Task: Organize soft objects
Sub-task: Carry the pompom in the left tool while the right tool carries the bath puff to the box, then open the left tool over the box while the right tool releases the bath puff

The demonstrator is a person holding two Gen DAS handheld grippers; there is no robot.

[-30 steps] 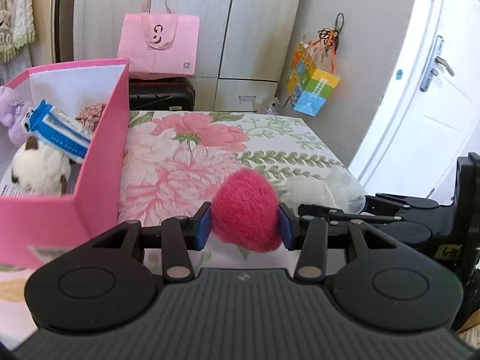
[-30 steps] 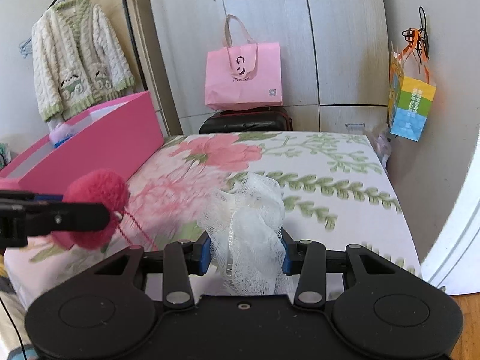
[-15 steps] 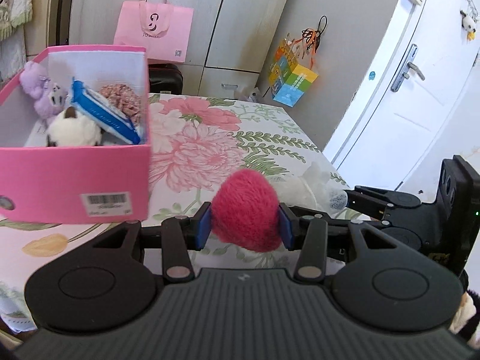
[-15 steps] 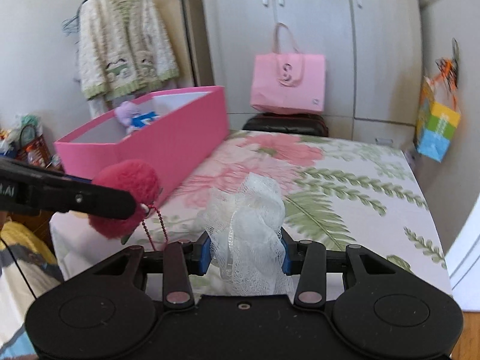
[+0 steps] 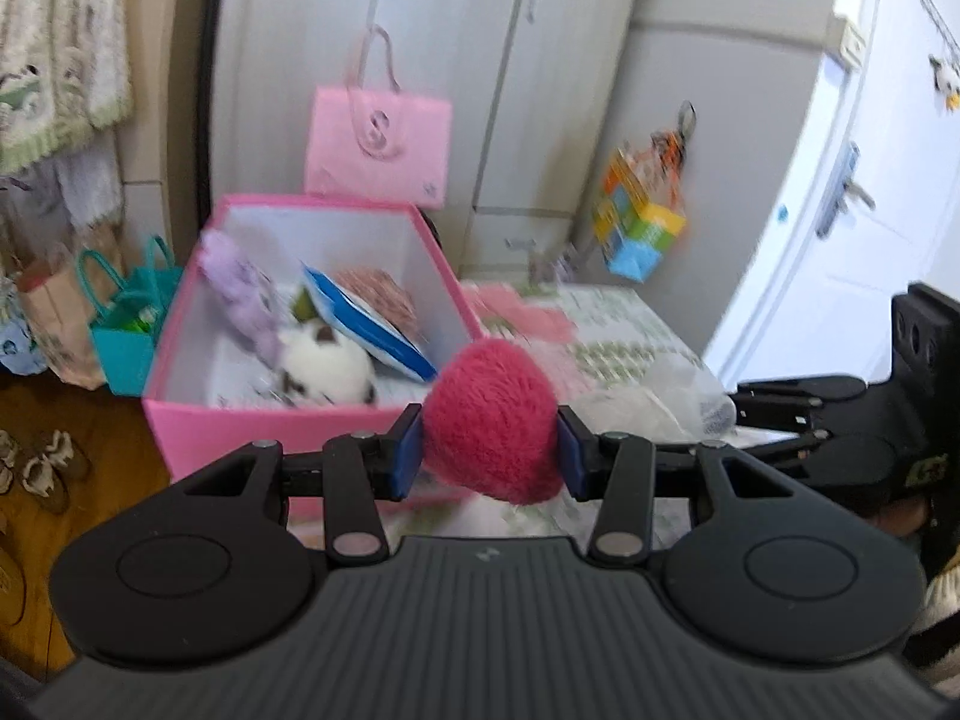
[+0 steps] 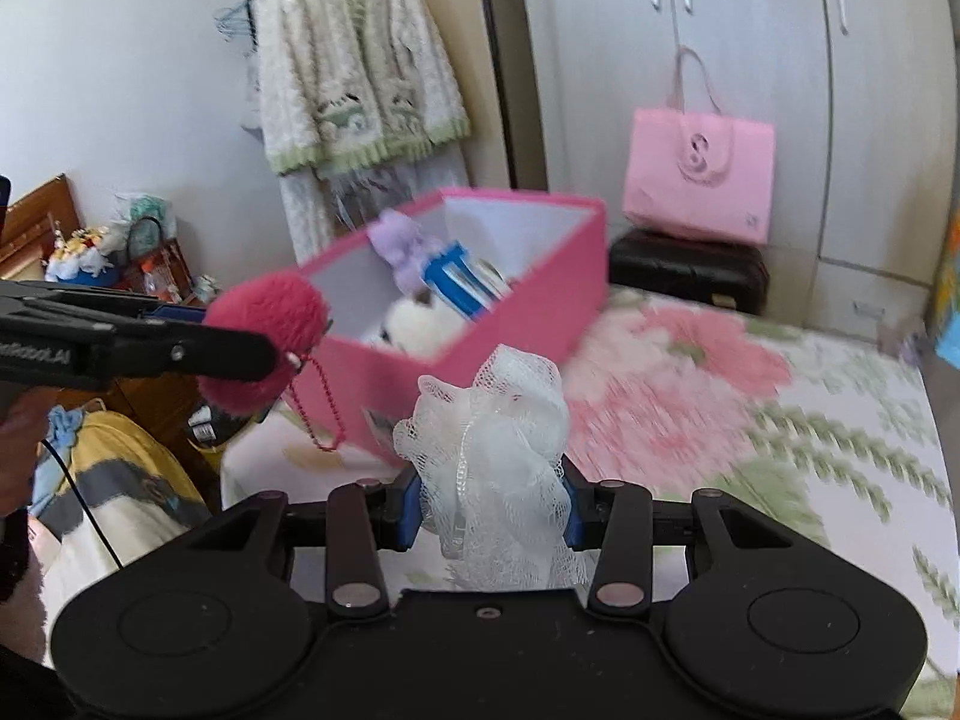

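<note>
My left gripper (image 5: 489, 450) is shut on a fuzzy red pom-pom (image 5: 489, 420), held in the air just in front of the pink box (image 5: 288, 426). The pom-pom also shows in the right wrist view (image 6: 264, 348), with a red bead chain (image 6: 321, 408) hanging from it. My right gripper (image 6: 489, 504) is shut on a white mesh bath pouf (image 6: 498, 456), held above the floral table (image 6: 750, 420) near the box's corner (image 6: 480, 330). The box holds a purple plush (image 5: 240, 294), a white plush (image 5: 324, 366) and a blue packet (image 5: 366, 324).
A pink tote bag (image 6: 699, 180) sits on a black case (image 6: 690, 270) by the grey wardrobe. A knitted cardigan (image 6: 354, 72) hangs on the left. A teal bag (image 5: 129, 324) stands on the floor left of the table. A white door (image 5: 870, 180) is at the right.
Both grippers have risen and swung left toward the pink box, each keeping its object. The box's inside now shows from above in both views.
</note>
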